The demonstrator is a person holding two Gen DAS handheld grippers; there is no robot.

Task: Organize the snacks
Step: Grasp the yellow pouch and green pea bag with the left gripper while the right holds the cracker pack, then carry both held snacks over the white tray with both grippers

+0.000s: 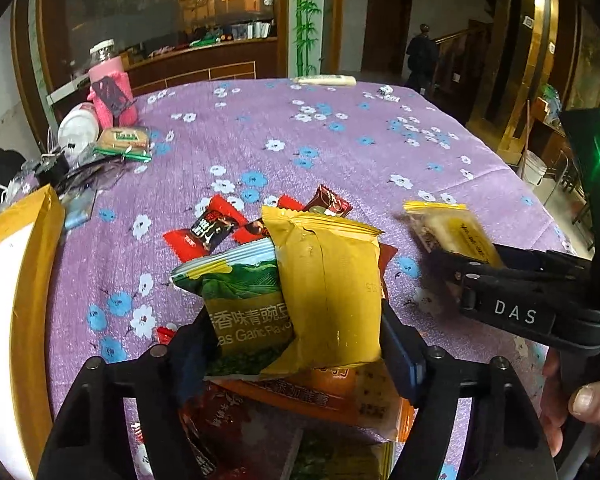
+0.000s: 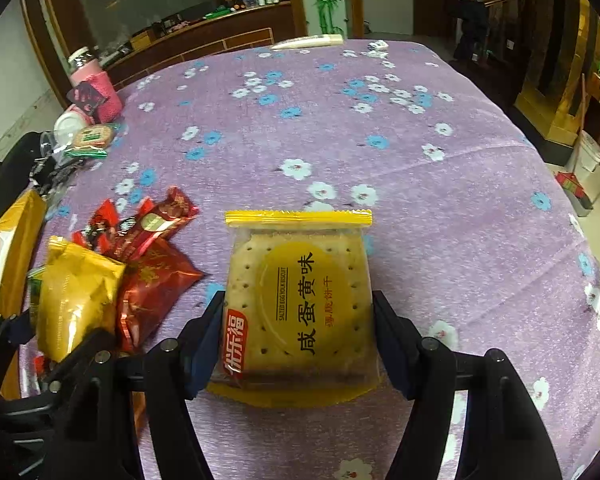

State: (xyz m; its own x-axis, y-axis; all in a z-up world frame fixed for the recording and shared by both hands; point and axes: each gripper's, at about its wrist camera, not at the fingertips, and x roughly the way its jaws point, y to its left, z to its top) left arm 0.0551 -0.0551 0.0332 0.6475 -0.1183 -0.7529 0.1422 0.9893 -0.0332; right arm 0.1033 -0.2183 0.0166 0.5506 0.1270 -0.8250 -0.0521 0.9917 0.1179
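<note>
Snacks lie in two places on the purple flowered table: a loose heap at the person's left, and one salted egg yolk biscuit pack apart from it to the right. The right gripper pinches that pack by its two side edges, long axis running straight out along the fingers, yellow seal farthest away. The left gripper sits right over the heap and straddles a plain yellow packet overlapping a green garlic pea bag; its pads look pressed against the pair's outer sides. Red candy wrappers lie just beyond. Judging by this, the left hand is nearer the pile, so the biscuit must travel leftward to join it.
</note>
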